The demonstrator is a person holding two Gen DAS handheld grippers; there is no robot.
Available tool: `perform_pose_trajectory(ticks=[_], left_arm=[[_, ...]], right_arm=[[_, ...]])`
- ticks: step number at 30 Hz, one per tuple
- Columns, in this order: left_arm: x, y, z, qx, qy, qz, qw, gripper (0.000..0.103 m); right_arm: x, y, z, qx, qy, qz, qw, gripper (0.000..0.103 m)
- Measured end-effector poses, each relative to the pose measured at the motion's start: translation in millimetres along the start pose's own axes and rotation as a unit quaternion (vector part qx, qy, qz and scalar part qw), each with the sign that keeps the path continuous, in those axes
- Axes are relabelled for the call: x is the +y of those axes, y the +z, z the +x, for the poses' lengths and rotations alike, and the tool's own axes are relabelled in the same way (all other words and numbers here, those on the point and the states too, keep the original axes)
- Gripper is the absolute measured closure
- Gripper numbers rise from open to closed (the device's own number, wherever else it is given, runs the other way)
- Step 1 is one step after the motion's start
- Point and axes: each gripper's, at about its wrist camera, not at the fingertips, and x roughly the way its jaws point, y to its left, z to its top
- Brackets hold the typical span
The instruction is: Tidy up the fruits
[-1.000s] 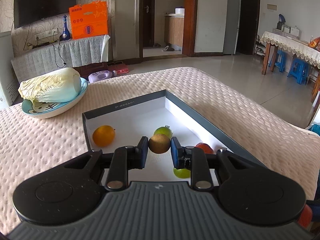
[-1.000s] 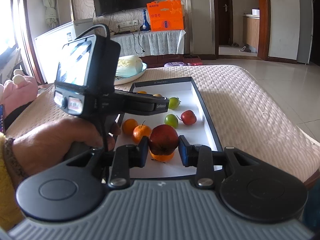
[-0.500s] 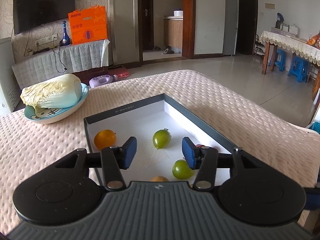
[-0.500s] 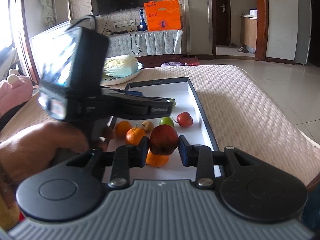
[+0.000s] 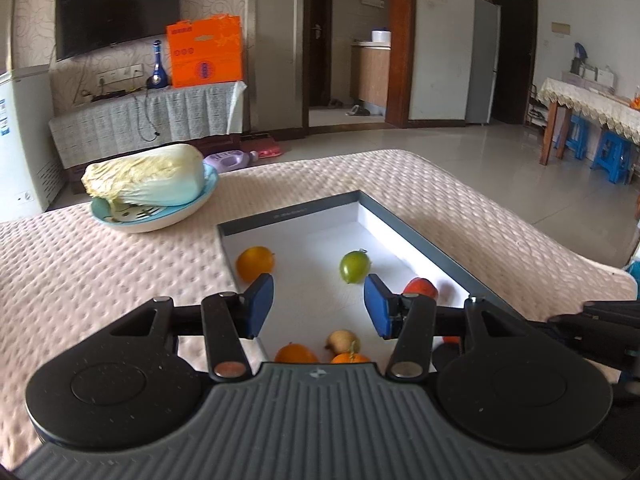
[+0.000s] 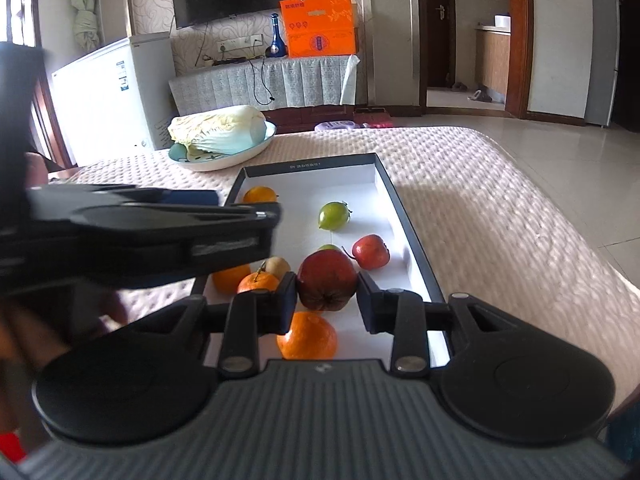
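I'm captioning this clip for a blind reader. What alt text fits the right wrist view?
The right gripper holds a dark red apple over a shallow white-lined box of oranges, green fruit and a smaller red fruit on a pink quilted cover. The left gripper reaches in from the left; a cabbage sits in a bowl behind.

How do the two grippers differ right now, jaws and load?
The left gripper has its jaws apart with nothing between them; the right gripper is closed on a dark red apple. The left one's jaws have just been opening, over the brown fruit lying in the box; the right one's apple hangs above an orange. Both point down over the same box.
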Motion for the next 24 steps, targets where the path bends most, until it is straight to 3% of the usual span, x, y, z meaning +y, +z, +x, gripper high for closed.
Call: perform_pose_trajectory(ticks=[4, 8, 10, 14, 20, 24], left_arm=[[10, -3, -14, -0.001, 0.012, -0.013, 0.9998, 0.047], [19, -7, -25, 0.002, 0.028, -0.023, 0.9993, 0.047], [24, -9, -33, 0.002, 0.035, -0.032, 0.9989, 0.046], [31, -14, -54, -0.004, 0.042, -0.053, 0.9977, 0.046], [24, -22, -80, -0.006, 0.040, -0.045, 0.9982, 0.046], [6, -31, -98, -0.009, 0.024, -0.024, 0.9994, 0.028]], right_arm=[[3, 1, 14, 0.010, -0.007, -0.005, 1.000, 0.065], [5, 3, 11, -0.003, -0.007, 0.001, 1.000, 0.044], [4, 5, 7, -0.016, 0.000, 0.002, 1.000, 0.039], [5, 7, 0, -0.029, 0.012, -0.010, 0.999, 0.039], [-10, 11, -10, -0.044, 0.006, 0.007, 0.999, 0.039], [-28, 15, -17, -0.059, -0.010, 0.031, 0.998, 0.038]])
